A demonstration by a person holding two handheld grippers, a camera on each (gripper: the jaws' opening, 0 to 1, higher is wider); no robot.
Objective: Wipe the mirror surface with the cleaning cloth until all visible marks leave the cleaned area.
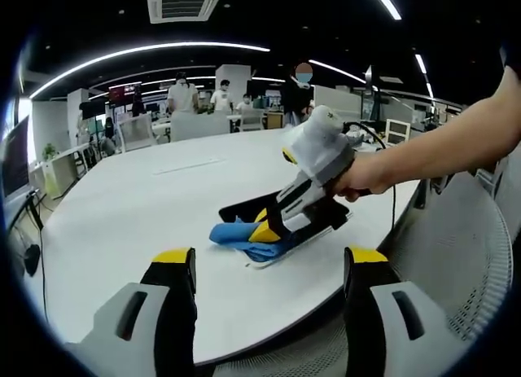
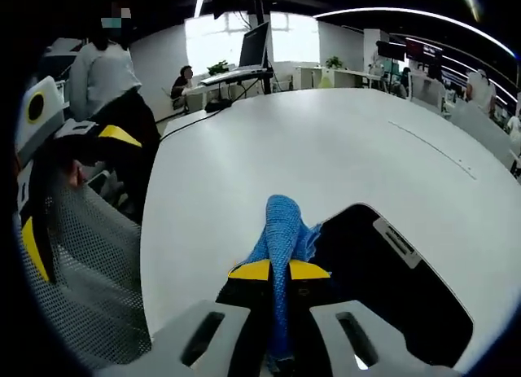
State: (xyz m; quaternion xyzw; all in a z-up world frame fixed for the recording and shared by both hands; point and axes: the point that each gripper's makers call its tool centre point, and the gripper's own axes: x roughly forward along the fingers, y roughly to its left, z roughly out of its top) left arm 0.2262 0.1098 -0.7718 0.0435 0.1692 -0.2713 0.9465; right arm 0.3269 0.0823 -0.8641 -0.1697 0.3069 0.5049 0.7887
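Wiping step in hand, by the look of it. Right hand-held gripper [image 2: 279,271] clamped on the blue cleaning cloth [image 2: 282,230], with the yellow tips pressed against the fabric from both sides and a strip of cloth running back between the jaws. Seen also from the left gripper view: right hand-held gripper [image 1: 266,224] held by a hand [image 1: 362,177], tilted down, with the cleaning cloth [image 1: 244,238] bunched under it at the near end of the mirror [image 1: 244,206].

Mirror [image 2: 383,295] lying flat on the white counter [image 2: 326,149], close to the counter edge nearest the person, dark in its reflection. Cloth resting at the mirror's edge, partly on the glass and partly on the counter; exact contact with the glass hard to judge. Marks on the glass too small to tell, so no saying how much remains to clean.

Left hand-held gripper [image 1: 269,267] with jaws wide apart, holding nothing, hanging above the counter edge [image 1: 122,214] and apart from the mirror.

Next move, as a judgement: pressing the cloth flat on the glass and sweeping across the dark surface toward the far end, with steady downward pressure. Risk of the unheld mirror sliding on the smooth counter, so a steadying touch from the free gripper possibly useful. Mesh chair [image 2: 81,263] just beside the counter.
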